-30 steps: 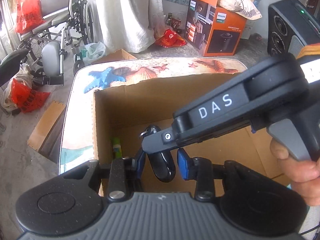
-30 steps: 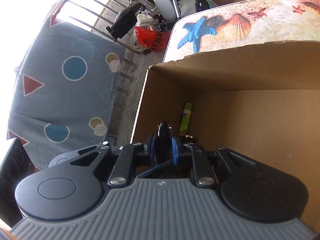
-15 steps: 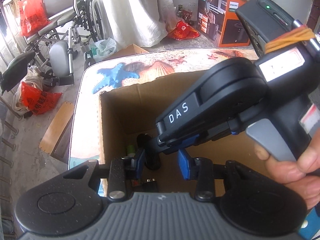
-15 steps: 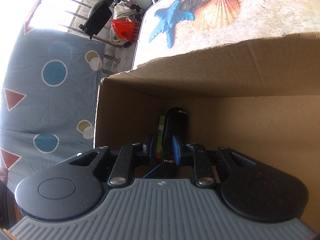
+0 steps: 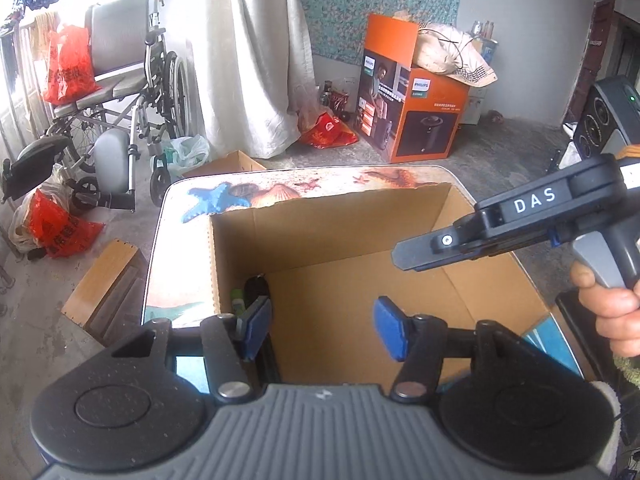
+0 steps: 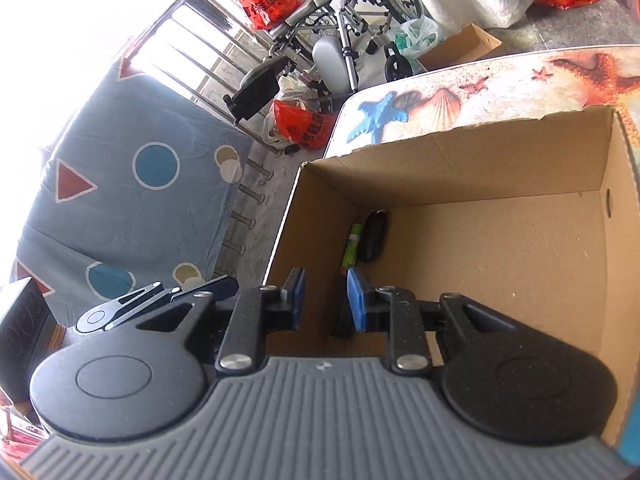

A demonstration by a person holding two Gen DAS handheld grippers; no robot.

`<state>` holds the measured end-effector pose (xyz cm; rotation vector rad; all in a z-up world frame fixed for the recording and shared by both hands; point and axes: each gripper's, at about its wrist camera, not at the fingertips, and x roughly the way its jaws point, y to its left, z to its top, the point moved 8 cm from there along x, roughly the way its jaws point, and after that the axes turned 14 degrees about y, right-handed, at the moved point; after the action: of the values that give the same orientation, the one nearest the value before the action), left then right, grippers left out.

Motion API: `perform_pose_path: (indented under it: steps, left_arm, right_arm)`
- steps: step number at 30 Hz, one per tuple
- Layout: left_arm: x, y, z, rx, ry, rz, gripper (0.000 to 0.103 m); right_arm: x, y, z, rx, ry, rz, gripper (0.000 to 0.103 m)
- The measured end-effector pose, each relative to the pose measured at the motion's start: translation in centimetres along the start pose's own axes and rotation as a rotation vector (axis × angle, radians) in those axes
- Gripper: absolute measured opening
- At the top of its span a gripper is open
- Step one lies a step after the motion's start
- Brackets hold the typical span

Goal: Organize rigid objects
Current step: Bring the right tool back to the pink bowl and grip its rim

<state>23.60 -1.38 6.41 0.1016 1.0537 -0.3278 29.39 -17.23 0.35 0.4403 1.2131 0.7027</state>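
Note:
An open cardboard box (image 5: 400, 216) (image 6: 460, 168) stands on a table with a seashell print. A black oval object (image 6: 372, 236) lies on the box floor against the left wall, next to a green tube (image 6: 351, 246); both also show in the left wrist view, the black object (image 5: 256, 286) and the tube (image 5: 238, 300). My left gripper (image 5: 322, 330) is open and empty above the box's near edge. My right gripper (image 6: 326, 300) is open and empty, raised above the box's near left corner; its body (image 5: 516, 224) shows at the right in the left wrist view.
The seashell table (image 5: 280, 192) carries the box. A wheelchair (image 5: 120, 92), red bags (image 5: 60, 232), a wooden board (image 5: 104, 280) and an orange Philips box (image 5: 412, 112) stand on the floor beyond. A black speaker (image 5: 608, 116) is at the right.
My right gripper has let go of the black object in the box's left corner, opened, and pulled back up and to the right. My left gripper has opened wider.

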Motion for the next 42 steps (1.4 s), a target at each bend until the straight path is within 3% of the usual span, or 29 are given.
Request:
perform_pose_path:
  steps: [3, 8, 12, 16, 19, 26, 31, 42]
  left_arm:
    - [-1.6, -2.2, -2.8, 0.039, -0.021, -0.045, 0.071]
    - [-0.2, -6.0, -8.5, 0.094, 0.053, -0.122, 0.072]
    - [2.6, -8.0, -12.6, 0.127, 0.137, -0.148, 0.072]
    - [5.8, -9.6, -15.4, 0.143, 0.211, -0.137, 0.072]
    - [7.6, -10.3, -16.7, 0.173, 0.240, -0.066, 0.072]
    - [9.2, -11.3, -17.7, 0.202, 0.243, -0.008, 0.071]
    - [9.7, -11.9, -17.6, 0.215, 0.233, 0.015, 0.071]
    - [9.8, -14.3, -17.2, 0.266, 0.226, -0.040, 0.071]
  right_arm:
    - [-4.6, 0.2, -4.6, -0.061, -0.093, -0.031, 0.026]
    - [-7.7, -1.0, -12.9, -0.090, -0.180, -0.089, 0.030]
    - [-5.0, -3.1, -18.6, -0.042, -0.166, -0.143, 0.031]
    - [0.3, -5.3, -21.7, 0.044, -0.108, -0.144, 0.031]
    - [2.8, -6.2, -22.5, 0.064, -0.087, -0.175, 0.031]
    - [6.0, -6.2, -22.0, 0.033, -0.037, -0.238, 0.031]
    - [6.4, -6.0, -22.0, 0.003, -0.026, -0.286, 0.017]
    - [4.4, -7.1, -23.4, 0.013, -0.039, -0.345, 0.013]
